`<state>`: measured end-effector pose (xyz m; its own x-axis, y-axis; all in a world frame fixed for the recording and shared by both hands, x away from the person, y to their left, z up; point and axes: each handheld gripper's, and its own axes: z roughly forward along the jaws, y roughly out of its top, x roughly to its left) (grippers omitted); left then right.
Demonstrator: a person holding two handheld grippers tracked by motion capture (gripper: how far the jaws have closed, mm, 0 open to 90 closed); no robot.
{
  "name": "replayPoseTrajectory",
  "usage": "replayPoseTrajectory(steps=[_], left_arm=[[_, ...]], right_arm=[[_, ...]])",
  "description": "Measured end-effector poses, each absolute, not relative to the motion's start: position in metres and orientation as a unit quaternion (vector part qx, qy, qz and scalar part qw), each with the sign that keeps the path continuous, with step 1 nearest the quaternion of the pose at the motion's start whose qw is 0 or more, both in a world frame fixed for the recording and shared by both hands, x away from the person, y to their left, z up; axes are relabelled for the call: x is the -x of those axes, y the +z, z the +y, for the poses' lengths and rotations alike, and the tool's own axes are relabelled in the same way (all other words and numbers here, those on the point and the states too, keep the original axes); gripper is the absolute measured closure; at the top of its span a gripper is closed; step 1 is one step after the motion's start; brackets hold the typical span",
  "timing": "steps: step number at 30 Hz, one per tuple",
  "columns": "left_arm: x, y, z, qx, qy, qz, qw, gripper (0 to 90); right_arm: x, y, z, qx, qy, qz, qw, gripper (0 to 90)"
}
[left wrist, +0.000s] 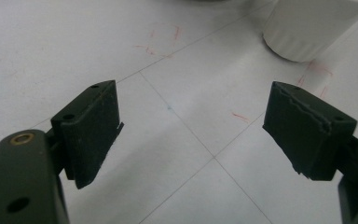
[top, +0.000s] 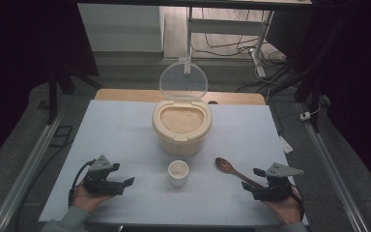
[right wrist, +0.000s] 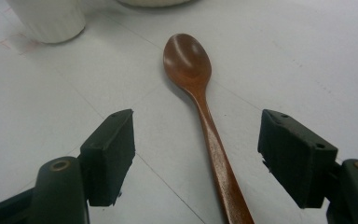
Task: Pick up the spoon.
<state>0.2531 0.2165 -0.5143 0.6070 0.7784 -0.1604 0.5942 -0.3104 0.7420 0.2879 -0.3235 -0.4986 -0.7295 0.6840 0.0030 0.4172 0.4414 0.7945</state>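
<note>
We hold left hand-held gripper [top: 125, 174] low over white counter [top: 125, 130], left of cup; jaws wide apart, nothing between them. Small white cup [top: 178, 172] stands upright at centre front, just before rice container [top: 181, 126], whose clear lid [top: 183, 80] stands raised. Wooden spoon [top: 233, 170] lies flat right of cup, bowl toward container, handle running back between jaws of right hand-held gripper [top: 252, 178]. Right jaws fully spread, pads apart from handle on both sides; no grip.
</note>
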Motion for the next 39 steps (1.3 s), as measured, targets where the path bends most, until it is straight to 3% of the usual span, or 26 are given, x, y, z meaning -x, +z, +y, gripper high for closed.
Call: replayPoseTrajectory(steps=[22, 32, 39], left_arm=[[-0.25, -0.515, 0.22, -0.798, 0.115, 0.437, 0.4, 18.1], [-0.251, -0.515, 0.22, -0.801, 0.114, 0.431, 0.399, 18.2], [-0.252, -0.516, 0.22, -0.802, 0.115, 0.432, 0.396, 18.1]], right_arm=[[-0.294, -0.479, -0.318, -0.328, 0.388, 0.848, 0.151, 28.8], [-0.317, -0.437, -0.303, -0.321, 0.282, 0.894, 0.134, 29.9], [-0.332, -0.435, -0.292, -0.308, 0.25, 0.911, 0.115, 30.9]])
